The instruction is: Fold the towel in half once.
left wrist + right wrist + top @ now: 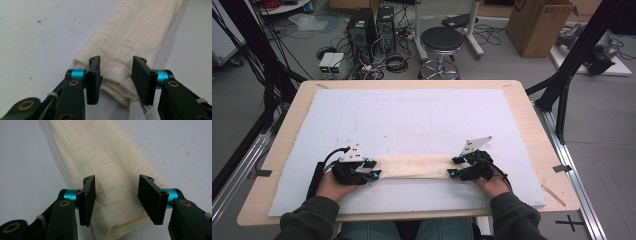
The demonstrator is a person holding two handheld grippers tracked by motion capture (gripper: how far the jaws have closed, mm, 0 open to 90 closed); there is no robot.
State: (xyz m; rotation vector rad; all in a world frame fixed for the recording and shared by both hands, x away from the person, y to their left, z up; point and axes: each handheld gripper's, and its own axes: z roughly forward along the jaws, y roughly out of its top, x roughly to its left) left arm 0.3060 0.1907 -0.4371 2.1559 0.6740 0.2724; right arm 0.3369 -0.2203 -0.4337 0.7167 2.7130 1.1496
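Folded into a long cream strip, cloth (pixel 414 166) lies across the near part of a white sheet (pixel 412 120) covering a pale wooden counter (pixel 532 125), one end at each gripper. At its left end, left gripper (pixel 373 169) with fingers (pixel 93 80) parted, straddling the folded end without pressing it; small gaps visible on both sides in the left gripper view. At its right end, right gripper (pixel 454 167) likewise spread, fingers (pixel 87 200) standing apart over the open fold of the cloth, not clamped. Both held by a person in dark green sleeves (pixel 309 217), seated at the near edge. White sheet marked with faint specks and scuffs, otherwise bare around the strip. Beyond the counter, grey floor (pixel 492 65) strewn with cables; two black computer towers (pixel 371 27), a round black stool (pixel 442 40) on a chrome base, an open cardboard box (pixel 537 25) at upper right. Black frame struts (pixel 572 55) rising at both sides of the counter.
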